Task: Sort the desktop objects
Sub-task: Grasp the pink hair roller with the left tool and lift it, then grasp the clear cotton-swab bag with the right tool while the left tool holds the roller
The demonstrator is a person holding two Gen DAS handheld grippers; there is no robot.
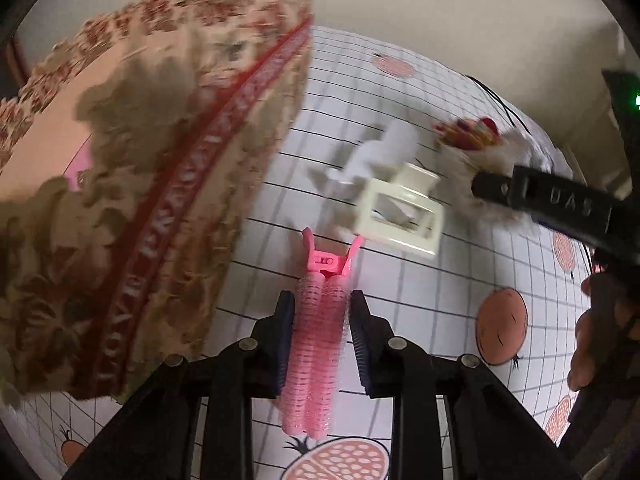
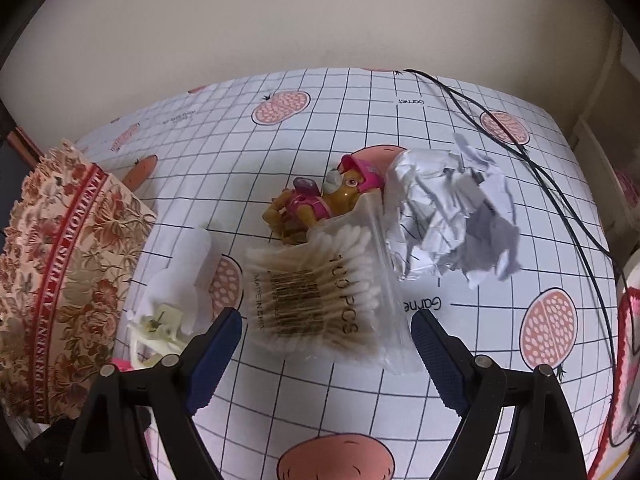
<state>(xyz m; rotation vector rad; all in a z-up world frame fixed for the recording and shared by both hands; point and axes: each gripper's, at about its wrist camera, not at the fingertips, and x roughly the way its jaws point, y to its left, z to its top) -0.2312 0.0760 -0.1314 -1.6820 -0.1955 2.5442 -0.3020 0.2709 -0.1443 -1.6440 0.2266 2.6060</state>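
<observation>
On a table (image 2: 360, 400) covered in a grid-print cloth dotted with fruit drawings, the left gripper (image 1: 320, 304) clamps its two dark-padded fingers (image 1: 285, 320) against the sides of one pink hair roller clip (image 1: 310, 344), which stands lengthwise between them with its clasp end pointing away; only the left wrist view shows this grip, while the right wrist view catches no more than a pink sliver at its lower left edge. Just beyond the roller clip in the left view lies one cream hair claw (image 1: 400, 212), blurred, with a white folded tissue (image 1: 380, 148) behind it, and a tall floral paper box (image 1: 140, 160) with a red lettered band fills the left side. At far right of that view a hand (image 1: 592, 344) holds the other black tool. In the right wrist view, the right gripper (image 2: 326, 332) hangs with its jaws spread wide and nothing between the pads, poised just above one clear bag of cotton swabs (image 2: 316, 292) marked 100 PCS, which lies on the cloth partly between the fingertips. Behind the bag, touching it, sits one toy dog (image 2: 320, 200) in pink gear, seen sharply only here; beside it to the right lies one crumpled ball of white paper (image 2: 448, 216). The cream hair claw (image 2: 156, 328) and tissue (image 2: 188, 256) appear again at left, near the floral box (image 2: 60, 260). One black cable (image 2: 520, 152) trails across the far right of the table toward its back edge.
</observation>
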